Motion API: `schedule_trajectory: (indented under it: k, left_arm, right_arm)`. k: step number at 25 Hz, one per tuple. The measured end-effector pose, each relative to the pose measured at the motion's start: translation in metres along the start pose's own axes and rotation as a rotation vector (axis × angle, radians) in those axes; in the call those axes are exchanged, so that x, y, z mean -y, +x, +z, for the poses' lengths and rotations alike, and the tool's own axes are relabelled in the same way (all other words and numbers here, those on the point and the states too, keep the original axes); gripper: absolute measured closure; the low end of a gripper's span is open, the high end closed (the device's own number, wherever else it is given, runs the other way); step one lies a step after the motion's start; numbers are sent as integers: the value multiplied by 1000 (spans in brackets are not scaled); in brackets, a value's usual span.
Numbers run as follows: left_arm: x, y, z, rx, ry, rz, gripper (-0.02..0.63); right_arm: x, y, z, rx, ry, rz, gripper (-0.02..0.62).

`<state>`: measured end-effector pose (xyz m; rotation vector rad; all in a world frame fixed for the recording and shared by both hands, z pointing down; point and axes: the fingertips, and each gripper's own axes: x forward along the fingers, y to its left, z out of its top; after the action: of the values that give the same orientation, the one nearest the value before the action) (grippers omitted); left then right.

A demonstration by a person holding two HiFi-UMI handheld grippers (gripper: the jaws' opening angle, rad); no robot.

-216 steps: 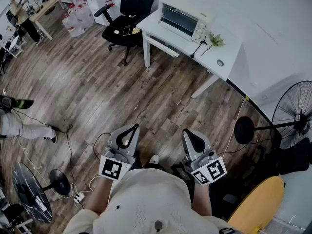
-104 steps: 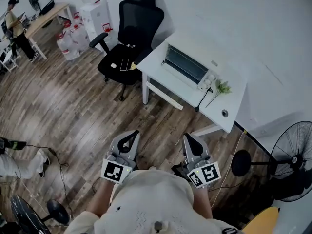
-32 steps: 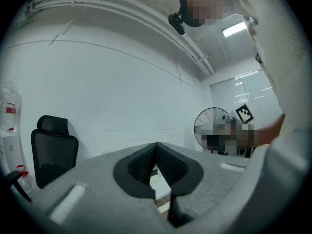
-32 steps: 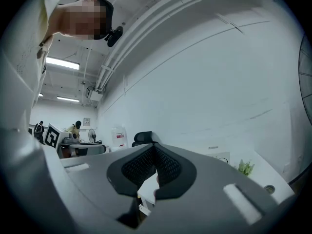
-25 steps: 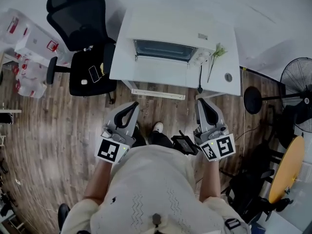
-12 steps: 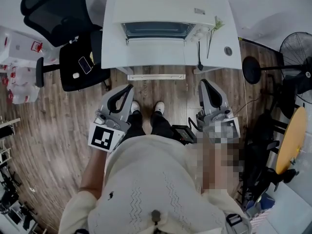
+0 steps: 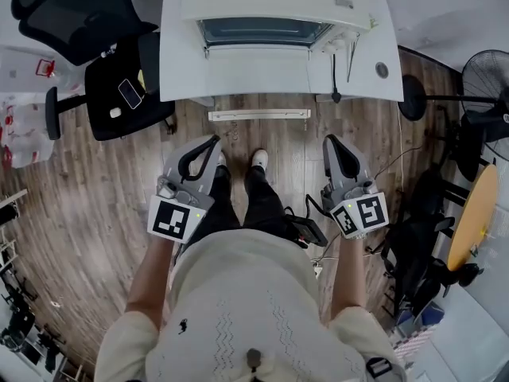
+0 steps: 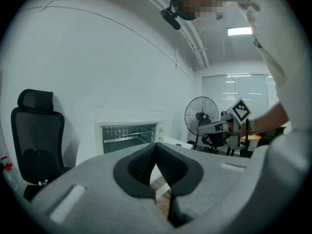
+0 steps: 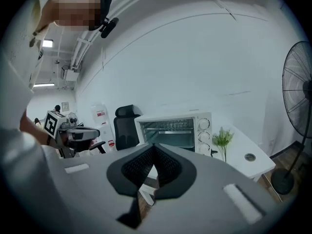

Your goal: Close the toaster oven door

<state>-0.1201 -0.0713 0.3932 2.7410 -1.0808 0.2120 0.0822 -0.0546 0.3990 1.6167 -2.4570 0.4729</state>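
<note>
A white toaster oven (image 7: 270, 2) stands on the white table (image 7: 179, 62) straight ahead of me. Its dark inside with wire racks shows in the left gripper view (image 8: 129, 133) and the right gripper view (image 9: 170, 129). The door (image 7: 256, 70) looks folded down flat in front of the opening. My left gripper (image 7: 211, 140) and right gripper (image 7: 329, 140) are held low over the wooden floor, well short of the table. Both are shut and empty, and their pads meet in their own views (image 8: 156, 147) (image 9: 154, 147).
A black office chair (image 7: 79, 22) with a phone (image 7: 130, 94) on its seat stands left of the table. A standing fan (image 7: 485, 78) and a yellow round table (image 7: 469, 213) are on the right. A small plant (image 9: 223, 139) and a cable (image 7: 347, 54) sit right of the oven.
The person has walked up to the table, so the oven now lies closer and squarely ahead. Both grippers stay shut and keep the same low hold.
</note>
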Motion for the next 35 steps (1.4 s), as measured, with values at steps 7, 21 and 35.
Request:
schedule_trajectory:
  k: [7,21,35]
  left_arm:
    - [3,18,-42,-52,-32,-23,603]
    - [-2,50,-132,-136,-109,-5,603]
    - [-17,62,-263,-267,-192,63,492]
  right_arm:
    - [-1,15,-48,-82,23,29,586]
    - [8,55,-135,-189,50,115,584]
    - [37,86,-264,-289,83,163,584]
